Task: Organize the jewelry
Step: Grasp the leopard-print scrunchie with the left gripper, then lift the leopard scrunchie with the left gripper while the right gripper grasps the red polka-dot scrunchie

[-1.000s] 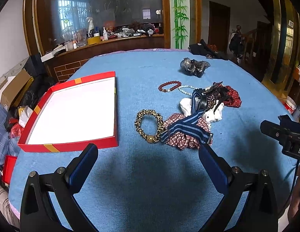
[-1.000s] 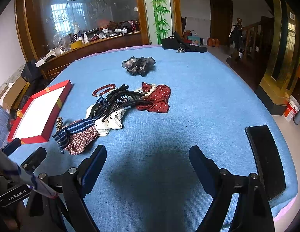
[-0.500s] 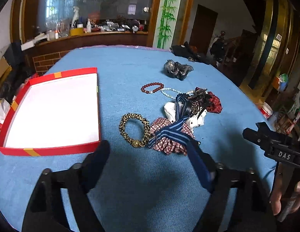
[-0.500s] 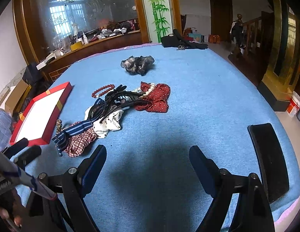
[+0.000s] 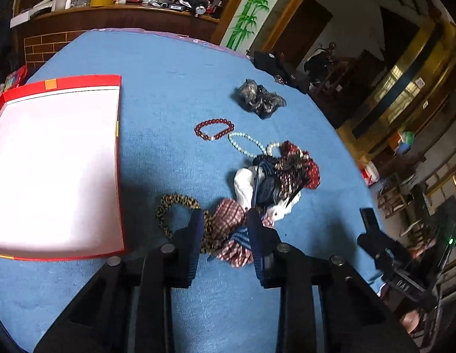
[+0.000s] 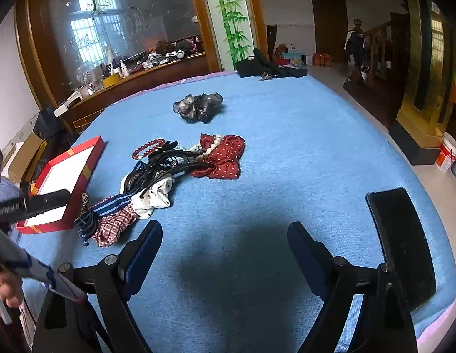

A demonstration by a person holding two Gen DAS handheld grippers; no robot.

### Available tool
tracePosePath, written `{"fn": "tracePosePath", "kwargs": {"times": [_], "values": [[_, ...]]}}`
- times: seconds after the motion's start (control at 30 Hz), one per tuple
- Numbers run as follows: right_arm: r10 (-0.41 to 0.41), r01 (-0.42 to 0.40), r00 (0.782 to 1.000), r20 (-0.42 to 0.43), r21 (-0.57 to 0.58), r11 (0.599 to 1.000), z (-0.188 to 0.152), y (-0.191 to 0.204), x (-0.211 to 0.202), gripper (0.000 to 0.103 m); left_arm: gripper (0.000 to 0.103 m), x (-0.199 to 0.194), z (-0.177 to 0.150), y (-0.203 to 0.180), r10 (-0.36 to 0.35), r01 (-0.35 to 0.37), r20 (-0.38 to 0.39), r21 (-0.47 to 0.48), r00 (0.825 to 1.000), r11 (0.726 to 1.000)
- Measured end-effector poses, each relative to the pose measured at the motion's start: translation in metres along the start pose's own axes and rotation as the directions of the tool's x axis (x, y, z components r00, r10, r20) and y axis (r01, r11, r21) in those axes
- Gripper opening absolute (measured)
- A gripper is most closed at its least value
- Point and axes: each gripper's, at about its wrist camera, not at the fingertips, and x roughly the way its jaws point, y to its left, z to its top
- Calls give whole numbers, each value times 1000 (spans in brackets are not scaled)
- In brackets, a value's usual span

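Left gripper [image 5: 225, 223] closing around plaid scrunchie [image 5: 228, 220] beside red tray [image 5: 117, 158]; only right view shows right gripper [image 6: 225, 235] spread, empty.

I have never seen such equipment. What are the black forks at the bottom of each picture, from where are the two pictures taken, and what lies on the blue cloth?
The black forks are two-finger grippers, and a person holds one in each hand. A camera on each gripper looks forward along its fingers.

In the left picture, the left gripper is closing around the plaid scrunchie and striped band at the near end of a pile of hair accessories; I cannot tell if it grips yet. In the right picture, the right gripper is open over bare blue cloth.

Also there: a red tray with a white inside, a leopard scrunchie, a red bead bracelet and a grey scrunchie.
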Motion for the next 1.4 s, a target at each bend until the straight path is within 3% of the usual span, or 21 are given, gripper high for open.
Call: {"fn": "tracePosePath", "kwargs": {"times": [0.17, 0.5, 0.6, 0.73, 0.77, 0.8, 0.93, 1.07, 1.17, 1.27, 1.4], "values": [[1, -1, 1000, 1, 8, 1000, 0, -3, -1, 90, 25, 5, 4, -2, -3, 3, -17, -13, 1000, 1000], [-7, 7, 1000, -1, 2, 1000, 1, -4, 1, 90, 25, 23, 3, 16, 69, -75, -62, -90, 996, 993], [-5, 5, 1000, -3, 2, 1000, 4, -5, 2, 90, 35, 35, 2, 19, 47, -57, -95, -104, 994, 993], [-6, 6, 1000, 0, 9, 1000, 8, -7, 2, 90, 35, 53, 1, 19, 17, -30, -114, -107, 993, 994], [-3, 3, 1000, -2, 10, 1000, 9, -8, 2, 90, 26, 56, 1, 18, 16, -28, -112, -106, 994, 994], [2, -2, 1000, -3, 12, 1000, 11, -8, 3, 90, 6, 60, 0, 18, 16, -27, -109, -100, 994, 995], [14, -14, 1000, -14, 24, 1000, 22, -12, 8, 90, 5, 57, 2, 10, 51, -53, -35, -35, 998, 998], [48, -46, 998, -32, 74, 996, 46, -20, 20, 89, 5, 38, 12, -1, 35, -37, 66, 21, 997, 999], [94, -84, 992, -79, 123, 989, 68, -24, 42, 80, 5, 28, 21, -12, 59, -71, 153, 69, 986, 995], [86, -66, 988, -126, 158, 985, 88, -26, 71, 66, 5, 25, 27, -19, 68, -90, 211, 97, 975, 991], [90, -40, 975, -203, 237, 971, 99, -40, 111, 60, 5, 25, 27, -19, 102, -139, 266, 121, 958, 983]]}}
